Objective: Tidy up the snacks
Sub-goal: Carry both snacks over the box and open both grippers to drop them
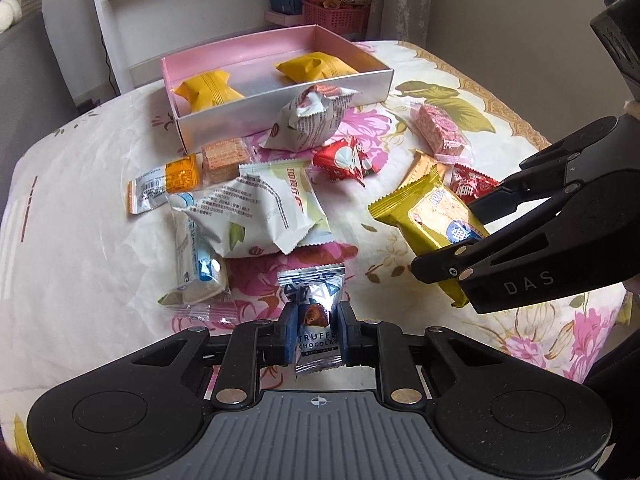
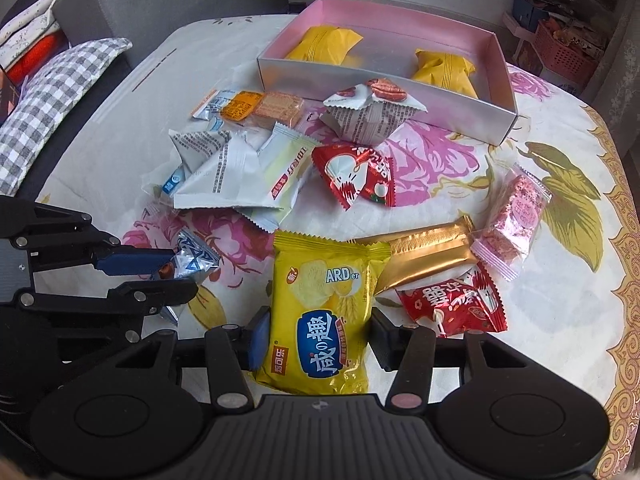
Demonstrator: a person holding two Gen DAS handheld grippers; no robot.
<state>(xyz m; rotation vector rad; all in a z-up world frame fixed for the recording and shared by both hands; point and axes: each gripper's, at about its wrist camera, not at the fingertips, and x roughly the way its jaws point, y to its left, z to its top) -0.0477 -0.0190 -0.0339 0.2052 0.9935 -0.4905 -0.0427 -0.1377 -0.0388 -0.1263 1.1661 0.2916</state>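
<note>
My left gripper (image 1: pixel 315 334) is shut on a silver truffle chocolate packet (image 1: pixel 314 312), near the table's front; the packet also shows in the right wrist view (image 2: pixel 192 260). My right gripper (image 2: pixel 316 338) has its fingers on both sides of a yellow cracker packet (image 2: pixel 324 312); the same packet shows in the left wrist view (image 1: pixel 436 216). The pink-lined box (image 1: pixel 280 104) stands at the far side with two orange packets (image 1: pixel 210 90) in it. Several loose snacks lie between the box and the grippers.
White packets (image 2: pixel 236 176), red packets (image 2: pixel 354 178), a gold bar (image 2: pixel 432 252) and a pink wafer packet (image 2: pixel 516 220) lie on the floral tablecloth (image 2: pixel 560 320). A sofa with a checked cushion (image 2: pixel 52 100) is on the left; shelves with baskets (image 1: pixel 332 16) stand behind.
</note>
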